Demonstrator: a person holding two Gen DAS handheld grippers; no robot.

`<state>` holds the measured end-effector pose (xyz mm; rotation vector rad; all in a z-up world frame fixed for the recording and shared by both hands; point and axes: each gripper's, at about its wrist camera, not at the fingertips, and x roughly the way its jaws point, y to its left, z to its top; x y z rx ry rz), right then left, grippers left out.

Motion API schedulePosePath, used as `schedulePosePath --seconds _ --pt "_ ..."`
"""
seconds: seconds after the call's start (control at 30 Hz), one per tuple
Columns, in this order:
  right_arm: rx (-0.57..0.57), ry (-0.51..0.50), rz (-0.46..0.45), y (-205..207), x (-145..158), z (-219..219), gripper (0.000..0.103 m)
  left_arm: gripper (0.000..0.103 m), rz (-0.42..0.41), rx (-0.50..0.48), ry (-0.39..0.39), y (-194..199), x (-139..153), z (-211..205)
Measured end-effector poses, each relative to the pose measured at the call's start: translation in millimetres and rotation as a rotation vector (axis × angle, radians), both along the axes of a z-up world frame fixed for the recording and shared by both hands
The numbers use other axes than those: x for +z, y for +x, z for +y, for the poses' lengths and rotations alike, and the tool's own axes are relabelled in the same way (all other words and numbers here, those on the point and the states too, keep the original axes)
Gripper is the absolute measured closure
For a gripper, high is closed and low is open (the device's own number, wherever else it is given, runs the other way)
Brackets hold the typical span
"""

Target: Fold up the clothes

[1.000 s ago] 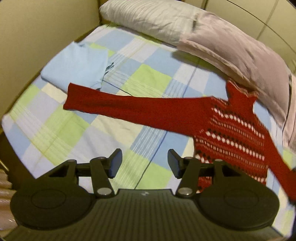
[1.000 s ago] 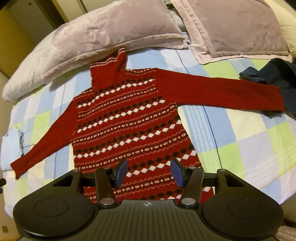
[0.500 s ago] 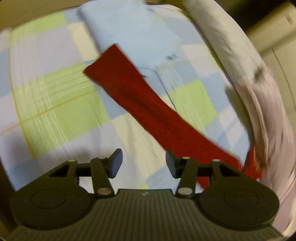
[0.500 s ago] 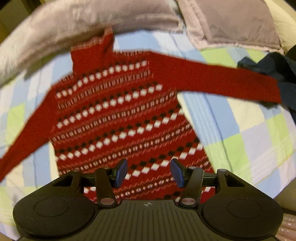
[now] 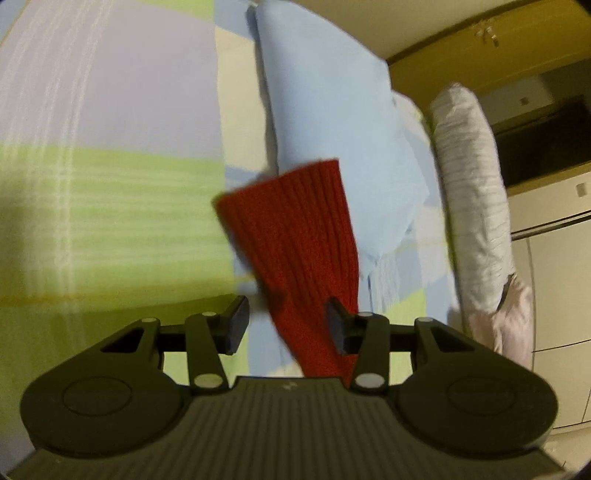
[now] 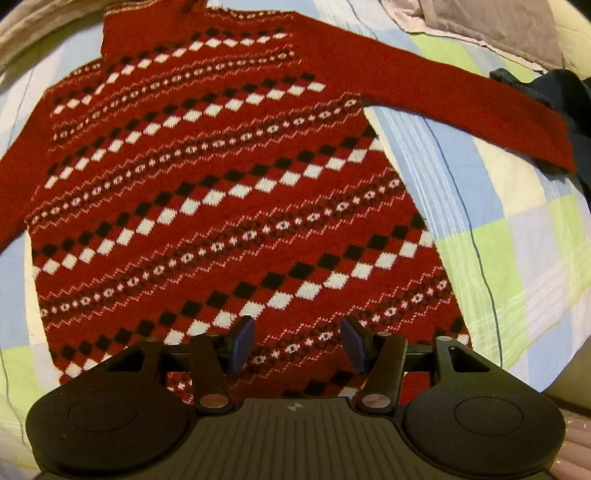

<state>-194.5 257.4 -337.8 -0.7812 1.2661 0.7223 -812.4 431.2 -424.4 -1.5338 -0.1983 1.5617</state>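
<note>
A red knitted sweater (image 6: 207,192) with white and black diamond bands lies spread flat on the checked bedsheet (image 6: 517,251), collar at the far end. Its one sleeve (image 6: 472,110) stretches out to the right. My right gripper (image 6: 297,341) hangs open just above the sweater's lower hem, with nothing between its fingers. In the left wrist view the other sleeve's ribbed cuff (image 5: 295,236) lies on the sheet and runs back between the fingers of my left gripper (image 5: 286,325), which is open and low over it.
A folded light blue garment (image 5: 340,129) lies just beyond the cuff. A striped pillow (image 5: 476,192) and pink pillows (image 6: 498,33) line the bed's head. A dark blue garment (image 6: 554,88) lies under the right sleeve's end. Cabinets (image 5: 554,277) stand beside the bed.
My left gripper has swung and dropped close to the sleeve's cuff, which now lies between its open fingers. My right gripper has moved lower and closer over the sweater's body.
</note>
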Motion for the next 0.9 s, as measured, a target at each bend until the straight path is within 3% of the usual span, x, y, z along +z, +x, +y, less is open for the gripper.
schedulePosePath --seconds 0.2,0.3,0.43,0.7,0.77,0.9 --pt "0.044 -0.016 0.0 -6 -16 0 0.048 0.079 0.043 -0.005 0.045 1 -14 9" --pt "0.055 -0.013 0.012 -5 -21 0 0.048 0.101 0.056 0.012 0.022 3 -17 9" --pt "0.076 -0.001 0.019 1 -25 0 0.048 0.101 0.119 0.01 0.048 13 -3 6" --pt "0.072 0.057 0.019 53 -25 -10 0.048 0.102 0.065 -0.06 0.298 89 67 -7" --pt "0.063 0.075 0.019 74 -21 -15 0.048 0.102 0.042 -0.137 0.378 128 89 -10" --pt "0.035 0.115 -0.001 123 -6 -27 0.048 0.102 -0.1 -0.432 0.403 253 100 -28"
